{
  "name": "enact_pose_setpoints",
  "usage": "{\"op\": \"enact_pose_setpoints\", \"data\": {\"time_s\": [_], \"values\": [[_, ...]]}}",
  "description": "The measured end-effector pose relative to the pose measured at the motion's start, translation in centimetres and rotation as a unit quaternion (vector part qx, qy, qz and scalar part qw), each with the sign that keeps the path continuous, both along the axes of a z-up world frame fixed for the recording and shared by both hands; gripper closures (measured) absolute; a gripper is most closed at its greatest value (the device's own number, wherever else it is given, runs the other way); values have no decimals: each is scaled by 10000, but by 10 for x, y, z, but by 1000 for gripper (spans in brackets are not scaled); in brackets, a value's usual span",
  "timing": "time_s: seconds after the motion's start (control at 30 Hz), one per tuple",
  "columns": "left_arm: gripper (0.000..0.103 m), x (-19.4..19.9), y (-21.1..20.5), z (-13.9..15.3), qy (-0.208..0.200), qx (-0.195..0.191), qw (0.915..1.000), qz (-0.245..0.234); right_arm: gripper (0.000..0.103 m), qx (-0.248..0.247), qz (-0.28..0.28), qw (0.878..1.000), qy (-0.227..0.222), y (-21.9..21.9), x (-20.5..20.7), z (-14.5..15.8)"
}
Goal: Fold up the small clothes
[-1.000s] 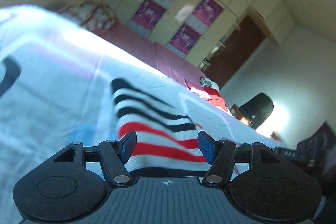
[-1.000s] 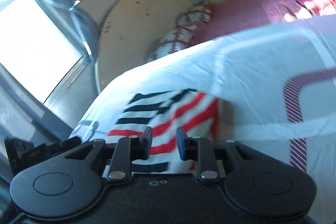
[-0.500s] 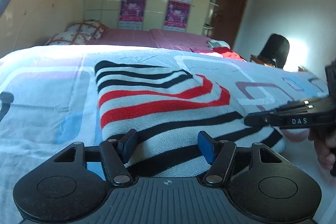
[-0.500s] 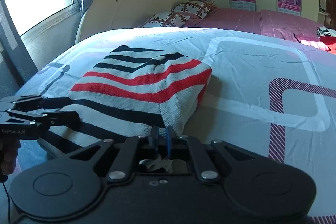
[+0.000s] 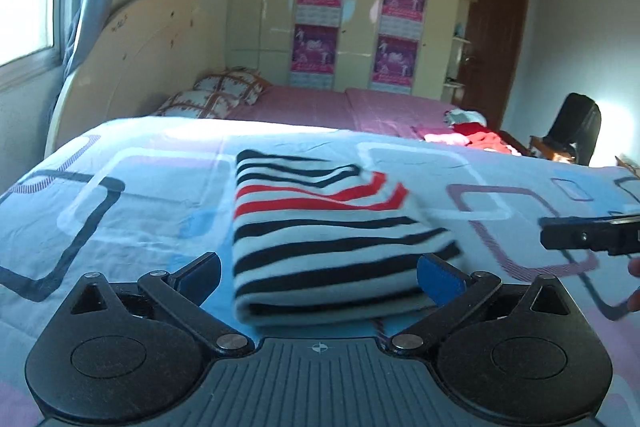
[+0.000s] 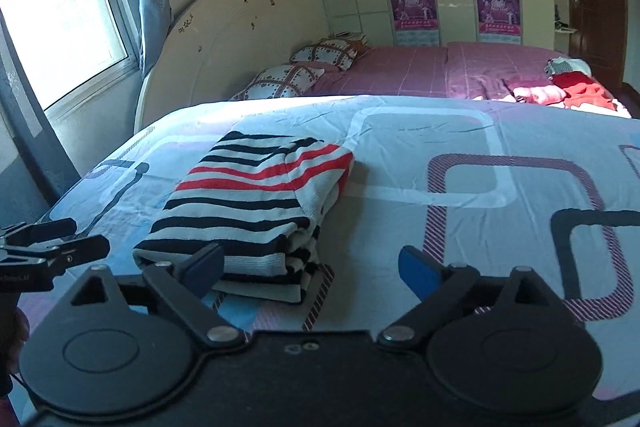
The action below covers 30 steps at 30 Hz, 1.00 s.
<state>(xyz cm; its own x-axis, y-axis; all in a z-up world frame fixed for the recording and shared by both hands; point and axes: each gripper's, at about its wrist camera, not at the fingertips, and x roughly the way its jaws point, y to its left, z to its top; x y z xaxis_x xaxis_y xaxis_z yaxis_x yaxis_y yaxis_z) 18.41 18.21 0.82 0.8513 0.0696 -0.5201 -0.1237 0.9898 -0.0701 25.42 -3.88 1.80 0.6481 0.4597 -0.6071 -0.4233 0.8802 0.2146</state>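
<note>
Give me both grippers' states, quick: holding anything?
Left gripper: jaws opening wide, holding nothing; folded striped garment lies beyond.
Right gripper: jaws opening, nothing gripped.

The near edge of the folded striped sweater (image 5: 336,247) drops behind the left gripper (image 5: 320,277) body, and its inner layers are covered by the top fold. The right gripper (image 5: 592,233) is cut off by the picture's right edge (only its dark tip and a fingertip show). The posters (image 6: 412,3) carry print too small to read.
</note>
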Motion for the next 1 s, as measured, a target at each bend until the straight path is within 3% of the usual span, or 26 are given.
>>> {"op": "enact_pose_setpoints", "data": {"time_s": [0.27, 0.53, 0.77, 1.0], "values": [[0, -87, -58, 36, -292, -105, 9995, -19, 6, -226, -95, 9986, -469, -38, -102, 31], [0, -181, -104, 61, -554, 25, 9985, -44, 6, -274, -257, 9968, -699, -64, -190, 55], [0, -224, -113, 75, -679, 54, 9976, 78, 6, -196, -244, 9960, -836, -63, -221, 63], [0, -230, -109, 82, -791, 41, 9967, 150, 6, -171, -91, 9944, -1038, -53, -225, 75]]}}
